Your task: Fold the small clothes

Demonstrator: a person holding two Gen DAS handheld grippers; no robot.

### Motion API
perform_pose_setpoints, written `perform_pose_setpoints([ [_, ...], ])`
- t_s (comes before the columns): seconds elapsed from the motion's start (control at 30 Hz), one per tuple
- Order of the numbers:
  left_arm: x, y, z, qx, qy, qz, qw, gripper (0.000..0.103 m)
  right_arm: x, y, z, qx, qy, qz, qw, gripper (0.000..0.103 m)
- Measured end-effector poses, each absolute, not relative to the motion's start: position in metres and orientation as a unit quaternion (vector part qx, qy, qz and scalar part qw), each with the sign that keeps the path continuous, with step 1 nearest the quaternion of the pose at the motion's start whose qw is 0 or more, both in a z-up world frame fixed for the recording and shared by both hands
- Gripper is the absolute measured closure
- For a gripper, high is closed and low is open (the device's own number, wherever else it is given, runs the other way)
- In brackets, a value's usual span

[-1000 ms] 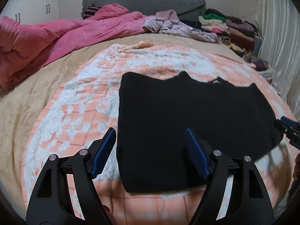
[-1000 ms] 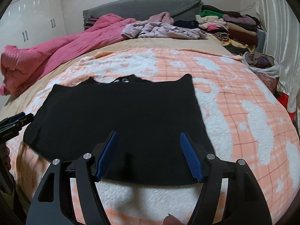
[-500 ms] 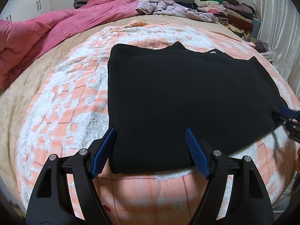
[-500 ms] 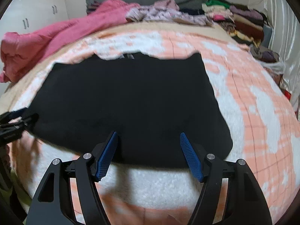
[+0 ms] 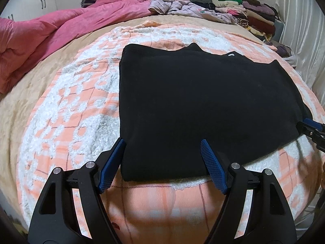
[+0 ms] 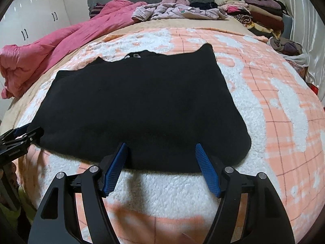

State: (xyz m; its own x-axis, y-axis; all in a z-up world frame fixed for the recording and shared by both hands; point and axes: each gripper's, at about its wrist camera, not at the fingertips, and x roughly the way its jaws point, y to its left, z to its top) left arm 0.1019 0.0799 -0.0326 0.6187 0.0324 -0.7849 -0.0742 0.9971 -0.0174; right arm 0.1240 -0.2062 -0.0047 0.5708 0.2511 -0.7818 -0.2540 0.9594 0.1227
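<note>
A black top (image 5: 203, 101) lies flat on the peach-and-white fleece blanket (image 5: 77, 105), neckline toward the far side. My left gripper (image 5: 162, 143) stands open over the garment's near left corner, with the hem between its blue pads (image 5: 112, 162) and nothing pinched. In the right wrist view the same black top (image 6: 142, 101) fills the middle. My right gripper (image 6: 160, 146) is open over the near hem toward the right corner, its pads (image 6: 207, 168) clear of the cloth. Each gripper shows at the edge of the other's view: the right gripper (image 5: 310, 128), the left gripper (image 6: 22, 136).
A pink duvet (image 5: 50, 36) is bunched along the bed's left side. Loose lilac clothes (image 6: 178, 10) and a stack of folded clothes (image 6: 260, 10) lie at the head. A bag of clothes (image 6: 288, 46) and a white curtain (image 5: 300, 30) are on the right, cupboards (image 6: 30, 20) on the left.
Both grippers have closed in on the garment's near hem and tipped downward, so the black top looks larger and its edge now lies between the fingers. The jaws stayed equally wide.
</note>
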Motion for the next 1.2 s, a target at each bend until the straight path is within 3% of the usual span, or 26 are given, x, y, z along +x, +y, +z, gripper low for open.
perform_pose_setpoints([
  [0.2,0.097,0.085,-0.023,-0.034,0.431,0.032,0.901,0.031,0.113,-0.205,0.014,0.004,0.418,0.156,0.895,0.018],
  [0.5,0.091,0.094,-0.009,-0.042,0.418,0.041,0.906,0.017,0.103,-0.189,0.036,-0.007,0.394,0.174,0.902,0.008],
  [0.67,0.088,0.099,-0.003,-0.049,0.413,0.044,0.908,0.010,0.098,-0.179,0.042,-0.014,0.385,0.183,0.905,0.007],
  [1.2,0.085,0.120,0.004,-0.062,0.403,0.072,0.910,0.010,0.088,-0.138,0.048,-0.036,0.377,0.226,0.898,0.006],
])
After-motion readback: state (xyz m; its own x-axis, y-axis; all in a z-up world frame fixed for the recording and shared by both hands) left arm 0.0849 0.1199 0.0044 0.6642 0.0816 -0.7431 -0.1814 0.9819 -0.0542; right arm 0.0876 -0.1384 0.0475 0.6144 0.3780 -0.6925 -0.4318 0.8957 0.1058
